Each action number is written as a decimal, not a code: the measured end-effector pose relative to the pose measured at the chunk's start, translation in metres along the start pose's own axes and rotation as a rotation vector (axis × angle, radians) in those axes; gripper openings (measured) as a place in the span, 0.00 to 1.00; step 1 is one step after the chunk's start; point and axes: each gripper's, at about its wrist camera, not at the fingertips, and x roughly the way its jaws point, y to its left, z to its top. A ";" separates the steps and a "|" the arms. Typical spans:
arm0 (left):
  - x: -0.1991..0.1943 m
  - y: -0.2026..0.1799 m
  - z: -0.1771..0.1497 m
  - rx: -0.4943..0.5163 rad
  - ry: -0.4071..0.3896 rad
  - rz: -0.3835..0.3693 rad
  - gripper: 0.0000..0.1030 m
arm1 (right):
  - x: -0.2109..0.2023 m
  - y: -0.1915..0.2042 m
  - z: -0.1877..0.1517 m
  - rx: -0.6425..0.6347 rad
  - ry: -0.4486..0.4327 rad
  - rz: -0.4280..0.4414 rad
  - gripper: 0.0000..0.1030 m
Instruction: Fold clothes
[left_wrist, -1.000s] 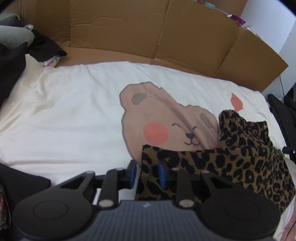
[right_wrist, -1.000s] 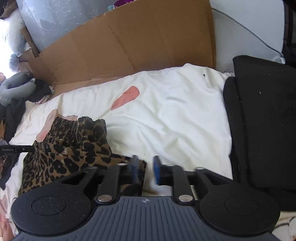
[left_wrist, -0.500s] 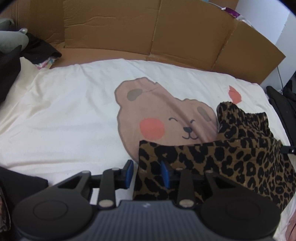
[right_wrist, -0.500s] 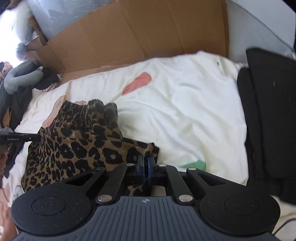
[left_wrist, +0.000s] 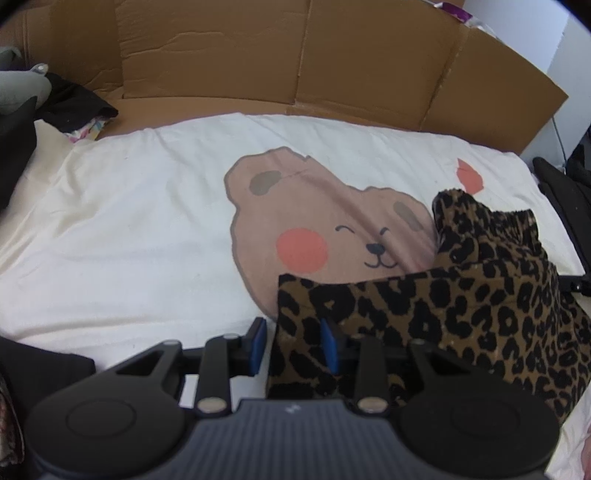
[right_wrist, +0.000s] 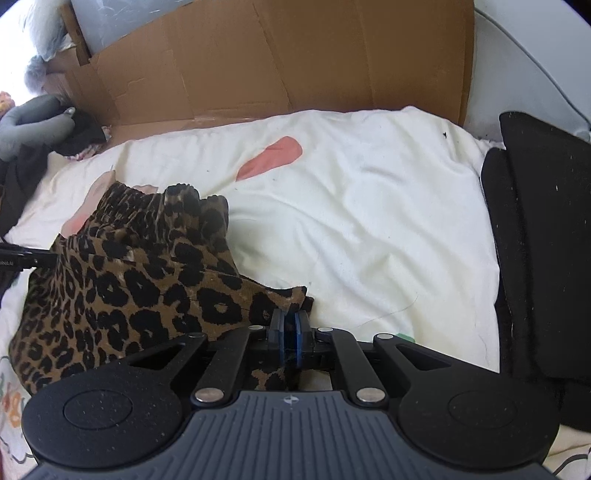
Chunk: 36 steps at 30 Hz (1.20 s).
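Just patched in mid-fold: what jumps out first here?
The leopard-print garment, bunched on the white bedspread beside its printed bear face. The right gripper pinches one corner; the left gripper straddles another edge, jaws apart. Cardboard stands behind.

Leopard-print garment (left_wrist: 461, 317), brown with black spots, lying crumpled on a cream bedspread (left_wrist: 147, 229) with a bear print. Gathered elastic waistband (right_wrist: 155, 206) bunched up and raised at the far end. Near edge folded over, forming a straight hem. One near corner (right_wrist: 291, 295) lifted, the rest slack and rumpled, partly covering the bear's face.
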 end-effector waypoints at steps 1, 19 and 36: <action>0.000 0.000 0.000 0.001 0.000 0.001 0.34 | 0.000 0.000 0.000 -0.002 -0.002 -0.011 0.14; 0.005 -0.003 0.003 0.019 0.004 0.006 0.40 | 0.020 -0.017 0.004 0.069 0.073 0.091 0.23; 0.015 -0.003 0.013 0.010 0.064 -0.023 0.40 | -0.014 -0.014 0.002 0.084 0.009 0.044 0.02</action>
